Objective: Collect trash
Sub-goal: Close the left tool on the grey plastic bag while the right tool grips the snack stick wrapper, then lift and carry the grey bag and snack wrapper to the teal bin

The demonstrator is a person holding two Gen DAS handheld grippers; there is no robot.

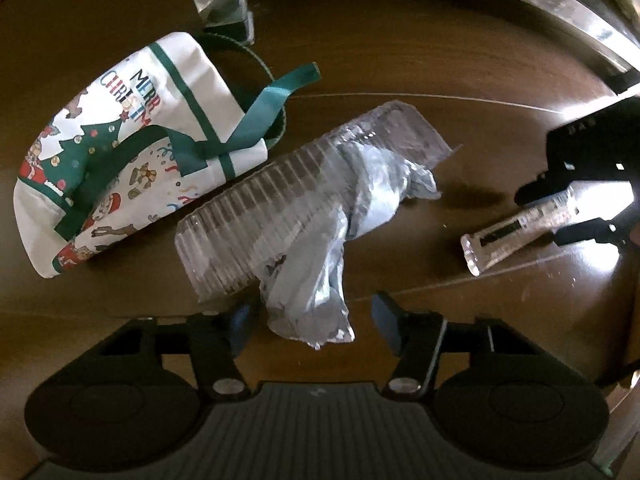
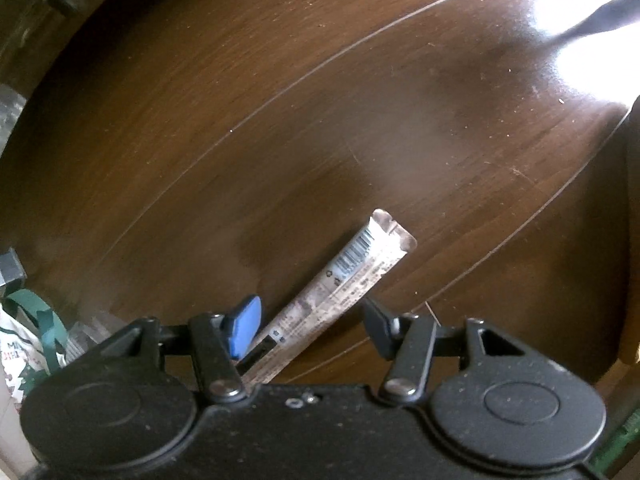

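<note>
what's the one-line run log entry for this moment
left gripper: open, at crumpled silver foil wrapper | right gripper: open, around long printed stick wrapper | white christmas fabric bag: lying on table

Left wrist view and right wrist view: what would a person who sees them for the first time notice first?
In the left wrist view, the white Christmas bag with green ribbon lies at the left on the dark wooden table. Beside it at the centre lies a clear ribbed plastic container with crumpled foil reaching between the open left claw. In the right wrist view, a long stick wrapper lies between the open right claw.
</note>
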